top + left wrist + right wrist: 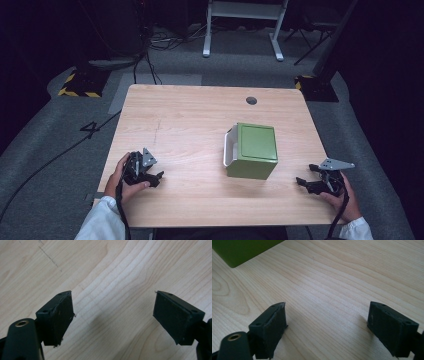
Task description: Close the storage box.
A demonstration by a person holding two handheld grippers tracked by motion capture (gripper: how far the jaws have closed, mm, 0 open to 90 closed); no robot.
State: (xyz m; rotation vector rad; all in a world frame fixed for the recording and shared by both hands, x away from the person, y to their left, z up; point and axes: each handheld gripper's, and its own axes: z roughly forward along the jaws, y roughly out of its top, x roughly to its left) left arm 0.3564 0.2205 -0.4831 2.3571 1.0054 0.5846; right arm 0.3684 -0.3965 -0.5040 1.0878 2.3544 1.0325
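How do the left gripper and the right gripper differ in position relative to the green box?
The left gripper sits farther from the green box, across bare table; the right gripper sits nearer. The right gripper view catches the box's corner; the left's shows wood. Both are open and empty.

Green box (255, 150): cube-shaped, olive-green, its top face bearing a recessed square panel; a white part (230, 146) with a rounded rim lies against its left side. Stands squarely on the wooden table (185, 125), right of centre in the high view, slightly turned. One lower corner (235, 253) also appears at the upper left of the right gripper view.
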